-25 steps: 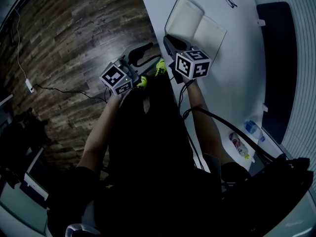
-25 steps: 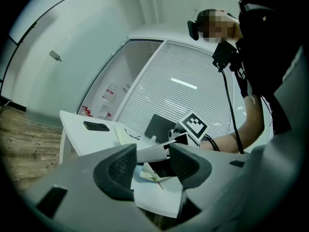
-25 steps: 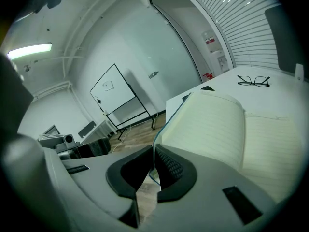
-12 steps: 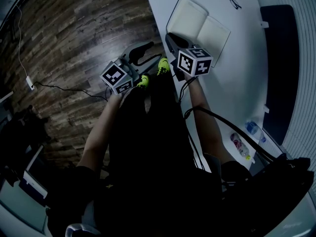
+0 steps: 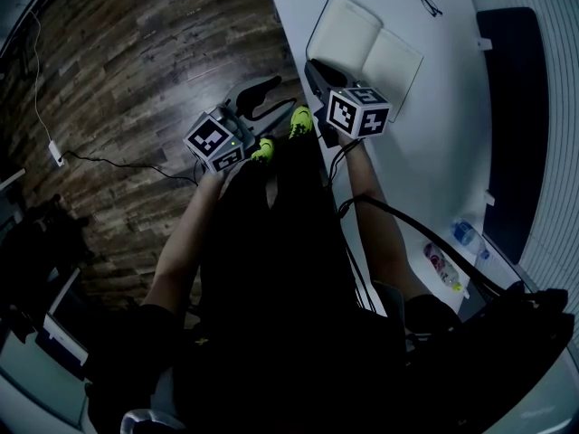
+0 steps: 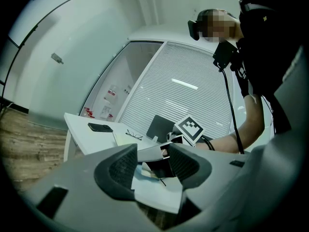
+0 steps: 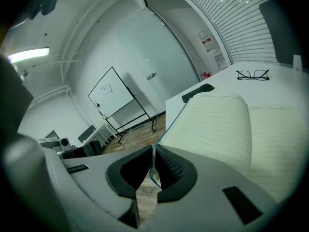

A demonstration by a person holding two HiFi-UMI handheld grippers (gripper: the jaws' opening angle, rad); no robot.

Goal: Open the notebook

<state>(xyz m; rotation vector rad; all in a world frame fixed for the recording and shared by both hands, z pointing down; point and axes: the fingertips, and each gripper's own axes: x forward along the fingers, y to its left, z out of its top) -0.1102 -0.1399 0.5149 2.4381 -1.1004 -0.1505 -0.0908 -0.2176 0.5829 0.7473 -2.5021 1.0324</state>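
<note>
One open notebook point(image 7: 231, 124), cover edge pinched by the right gripper point(image 7: 152, 167) at the table point(image 5: 425, 161) edge, left gripper point(image 6: 152, 164) spread empty, one pair of glasses point(image 7: 252, 74) well beyond.

The right gripper point(image 7: 153, 158) has its jaws closed on the thin near-left cover edge of the notebook point(image 7: 231, 129), which lies open with lined pages up on the white table point(image 7: 285, 88). Glasses point(image 7: 252, 74) lie beyond it; a whiteboard point(image 7: 112, 93) stands far left.
</note>
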